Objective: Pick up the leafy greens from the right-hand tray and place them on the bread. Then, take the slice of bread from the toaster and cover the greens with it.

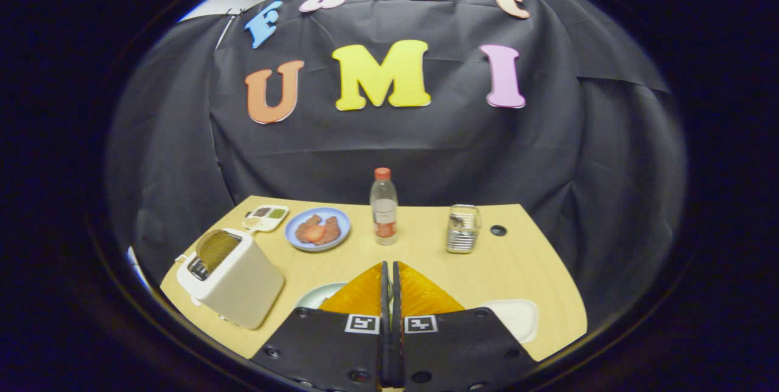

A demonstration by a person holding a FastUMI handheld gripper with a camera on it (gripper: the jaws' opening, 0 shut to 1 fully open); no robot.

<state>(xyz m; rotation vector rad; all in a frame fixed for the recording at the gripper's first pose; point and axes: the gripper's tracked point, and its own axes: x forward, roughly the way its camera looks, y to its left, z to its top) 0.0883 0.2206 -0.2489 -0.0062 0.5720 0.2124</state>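
My gripper (389, 270) hangs above the near edge of the wooden table (426, 258), its two fingers pressed together with nothing between them. A cream toaster (234, 279) stands left of the fingers, a brown bread slice (216, 249) sticking up from its slot. Just behind the left finger a pale plate (316, 296) peeks out; its contents are hidden. To the right of the fingers lies a white tray (517, 316), mostly covered by the gripper body. No greens can be made out on it.
Beyond the fingers stands a clear bottle (384, 206) with an orange cap. A blue plate (318, 229) holds brown and orange food. A small white divided dish (266, 217) sits behind the toaster. A metal mesh holder (462, 229) and a cable hole (498, 230) are right.
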